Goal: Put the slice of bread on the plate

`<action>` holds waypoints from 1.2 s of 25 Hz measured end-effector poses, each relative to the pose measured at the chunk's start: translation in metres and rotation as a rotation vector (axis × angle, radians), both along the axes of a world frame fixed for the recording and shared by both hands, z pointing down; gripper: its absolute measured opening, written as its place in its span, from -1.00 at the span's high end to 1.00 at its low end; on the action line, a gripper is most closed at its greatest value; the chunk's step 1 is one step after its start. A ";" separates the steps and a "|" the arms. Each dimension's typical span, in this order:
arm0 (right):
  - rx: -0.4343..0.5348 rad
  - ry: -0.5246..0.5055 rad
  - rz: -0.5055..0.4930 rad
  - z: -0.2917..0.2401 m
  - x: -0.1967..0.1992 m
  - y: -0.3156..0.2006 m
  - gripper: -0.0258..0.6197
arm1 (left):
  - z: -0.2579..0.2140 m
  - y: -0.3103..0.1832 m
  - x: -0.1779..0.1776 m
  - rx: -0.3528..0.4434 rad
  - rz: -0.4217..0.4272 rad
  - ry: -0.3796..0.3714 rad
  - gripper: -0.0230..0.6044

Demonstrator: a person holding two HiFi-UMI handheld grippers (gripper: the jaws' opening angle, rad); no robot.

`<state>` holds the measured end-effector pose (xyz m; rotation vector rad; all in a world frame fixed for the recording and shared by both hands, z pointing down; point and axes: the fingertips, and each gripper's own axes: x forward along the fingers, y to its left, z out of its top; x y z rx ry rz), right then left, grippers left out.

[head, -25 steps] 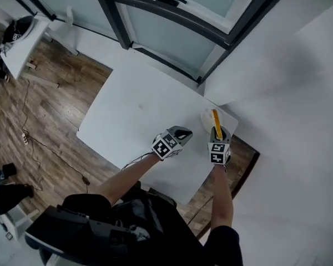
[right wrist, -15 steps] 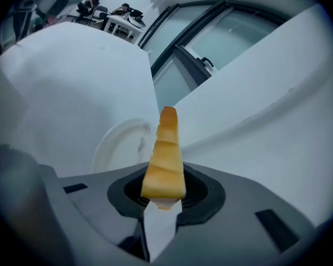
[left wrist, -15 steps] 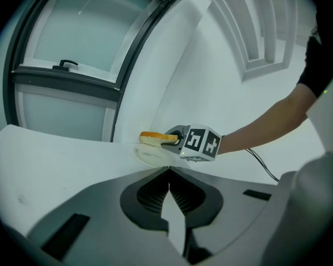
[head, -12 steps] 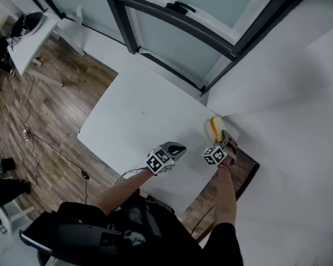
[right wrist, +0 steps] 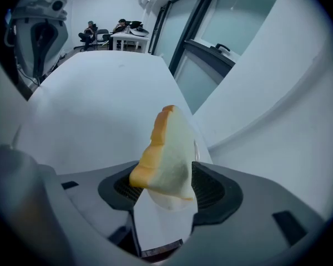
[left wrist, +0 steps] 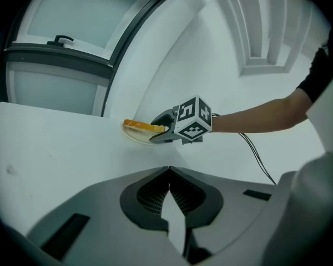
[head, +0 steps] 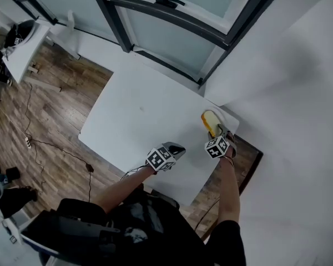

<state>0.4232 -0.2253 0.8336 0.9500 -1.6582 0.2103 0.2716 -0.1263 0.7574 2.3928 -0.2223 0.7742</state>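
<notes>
A slice of bread [head: 209, 121] with a golden crust lies over the white plate [left wrist: 132, 136] at the table's far right corner. In the left gripper view the bread [left wrist: 140, 126] rests about flat on the plate. My right gripper [head: 217, 133] points steeply down at the plate. Its jaws are opening, and the bread [right wrist: 165, 151] still stands between them, leaning on the right pad. My left gripper [head: 175, 148] hovers over the table left of the plate, jaws shut on nothing [left wrist: 168, 173].
The white table [head: 139, 115] ends just right of and just in front of the plate. A white wall rises at the right and a dark window frame [head: 172, 15] stands behind. Wood floor with a cable [head: 55, 148] lies to the left.
My right gripper has come down onto the plate and rolled, so the bread went from standing on edge to lying nearly flat. The left gripper has shifted slightly.
</notes>
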 end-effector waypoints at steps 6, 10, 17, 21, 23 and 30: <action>-0.076 0.088 0.020 0.010 0.014 0.033 0.02 | 0.002 0.011 -0.005 -0.020 0.041 -0.028 0.90; -0.077 0.081 0.102 0.009 0.017 0.049 0.02 | 0.000 0.018 -0.008 -0.023 0.058 -0.025 0.91; -0.075 -0.065 0.376 0.001 0.009 0.099 0.02 | -0.011 0.024 -0.021 -0.018 0.055 -0.010 0.90; 0.177 -0.287 0.554 -0.078 -0.024 0.115 0.35 | -0.041 0.017 -0.033 0.037 0.032 0.039 0.91; 0.310 -0.380 0.609 -0.126 -0.044 0.128 0.54 | -0.064 0.015 -0.044 0.071 0.018 0.077 0.91; 0.628 -0.560 0.722 -0.252 -0.090 0.175 0.89 | -0.146 0.007 -0.070 0.211 -0.074 0.222 0.91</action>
